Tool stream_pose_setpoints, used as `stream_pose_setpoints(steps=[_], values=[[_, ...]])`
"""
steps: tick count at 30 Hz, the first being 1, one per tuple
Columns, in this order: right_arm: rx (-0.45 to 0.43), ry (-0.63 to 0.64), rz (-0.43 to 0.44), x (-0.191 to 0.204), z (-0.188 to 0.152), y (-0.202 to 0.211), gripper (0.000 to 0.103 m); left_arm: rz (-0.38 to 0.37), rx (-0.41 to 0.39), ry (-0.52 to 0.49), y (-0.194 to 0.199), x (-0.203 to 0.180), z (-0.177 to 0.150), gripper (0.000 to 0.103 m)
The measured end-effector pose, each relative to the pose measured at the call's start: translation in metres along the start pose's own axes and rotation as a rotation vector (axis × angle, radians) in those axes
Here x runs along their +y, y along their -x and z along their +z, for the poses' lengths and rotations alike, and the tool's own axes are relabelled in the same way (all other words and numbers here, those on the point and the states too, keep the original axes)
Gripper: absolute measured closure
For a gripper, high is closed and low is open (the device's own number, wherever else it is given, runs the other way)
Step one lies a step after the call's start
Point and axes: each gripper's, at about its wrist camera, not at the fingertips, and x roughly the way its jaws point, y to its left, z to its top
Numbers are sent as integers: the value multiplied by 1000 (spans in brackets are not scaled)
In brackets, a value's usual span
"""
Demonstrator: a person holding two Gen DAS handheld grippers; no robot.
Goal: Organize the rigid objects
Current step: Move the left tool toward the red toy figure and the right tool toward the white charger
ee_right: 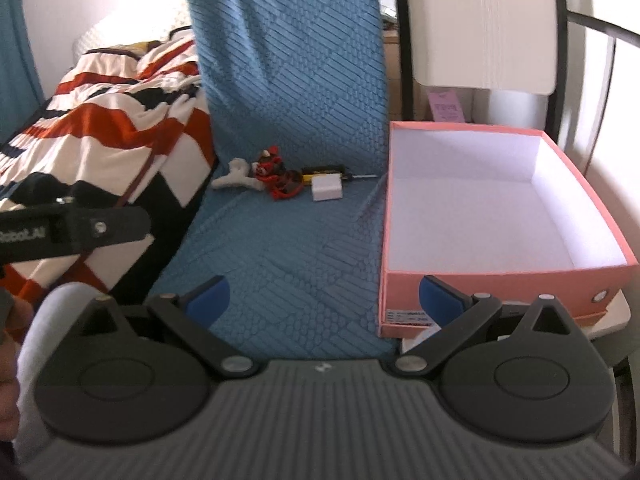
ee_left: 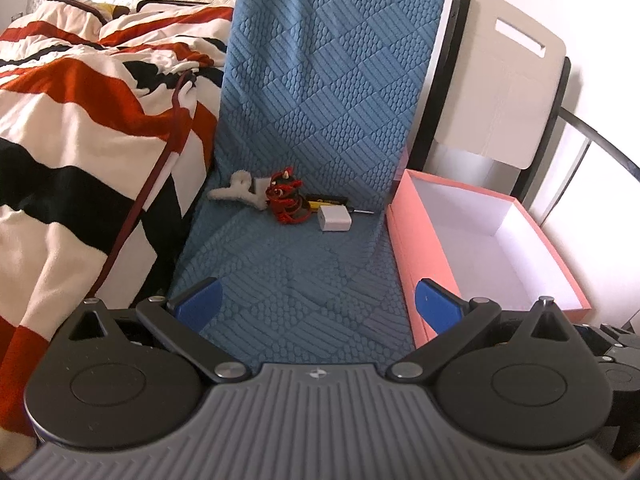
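Left gripper (ee_left: 318, 306): blue-padded fingers spread wide, nothing between them, at the lower centre of the left wrist frame. Right gripper (ee_right: 324, 300): likewise spread and unloaded, lower centre of its frame.

Task items lie in a cluster at mid-frame, well apart from both grippers, on the blue quilted fabric cover (ee_left: 304, 280): a white fluffy toy (ee_left: 236, 191), a red-and-black dragon figure (ee_left: 286, 200) just beside it, a white square plastic charger block (ee_left: 335, 219), and a yellow-and-black-handled screwdriver (ee_left: 328, 201) behind the block.

The open pink cardboard box with white lining (ee_right: 496, 280) sits at right of frame; the right gripper's right finger overlaps its near wall. A striped red, black and white blanket (ee_left: 80, 128) occupies the left.
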Motion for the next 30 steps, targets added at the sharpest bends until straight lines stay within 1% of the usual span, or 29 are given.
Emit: stream_pose_setpoints(steps=[1,4,8,12,15,19,21,23,24,28,30], values=[[11,-10,1,-2,0,-4,0,-3,7,2,-3,1,1,0],[43,-29,16,-7,0,-15,0,-27,-9,-6,-8,3,2,0],[23,-5,11,-6,2,-23,0,-34,-18,-14,-21,6,8,0],[-3,-6,8,-7,4,-34,0,-39,-12,-24,-40,12,12,0],[-24,-11,12,-9,6,-45,0,-15,-16,-25,-57,20,9,0],[-25,4,29,-11,11,-61,0,15,-10,-29,-82,32,6,0],[-22,11,37,-11,14,-68,0,21,-18,-24,-95,38,6,0],[-40,18,51,-9,16,-73,0,27,-24,-23,-107,43,6,0],[-48,27,43,-7,17,-77,0,30,-24,-27,-114,45,6,0],[-66,38,53,-3,21,-92,0,40,0,-23,-141,53,7,0],[-72,52,62,1,22,-100,0,44,13,-18,-148,55,8,0]])
